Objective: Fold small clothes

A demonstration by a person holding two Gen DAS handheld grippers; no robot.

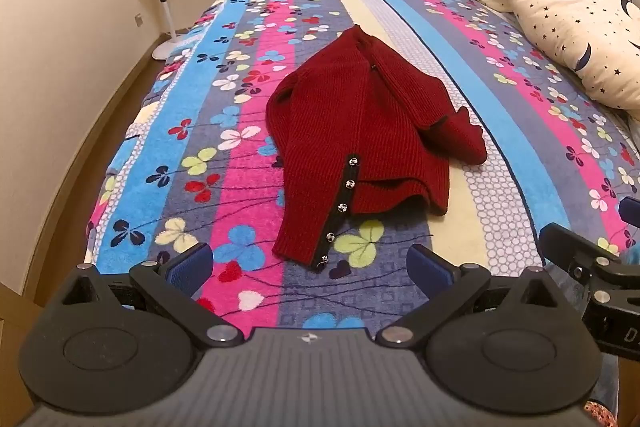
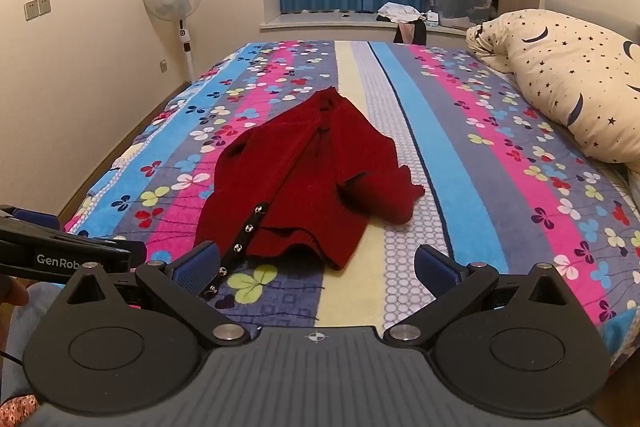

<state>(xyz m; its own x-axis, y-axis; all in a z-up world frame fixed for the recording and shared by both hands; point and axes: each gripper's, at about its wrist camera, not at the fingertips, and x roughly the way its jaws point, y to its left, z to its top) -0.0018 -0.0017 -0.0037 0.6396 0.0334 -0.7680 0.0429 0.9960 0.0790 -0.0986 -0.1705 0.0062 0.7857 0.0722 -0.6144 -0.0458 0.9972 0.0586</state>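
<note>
Here a red cardigan point(image 1: 360, 131) lies crumpled on the flowered blanket point(image 1: 240, 131) of the bed, near its middle — one buttoned edge trailing toward the cameras, a sleeve flopped to the right. The left gripper point(image 1: 310, 265) hangs above the near edge, jaws spread wide, nothing between them. The right gripper point(image 2: 316, 265) — likewise spread and empty — hangs beside it. A starred pillow point(image 1: 568, 27) lies far right.

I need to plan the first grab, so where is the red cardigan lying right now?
The red cardigan lies crumpled mid-bed on the flowered blanket, centre in both wrist views, ahead of both open claws, with the star-print pillow off to its right.
</note>
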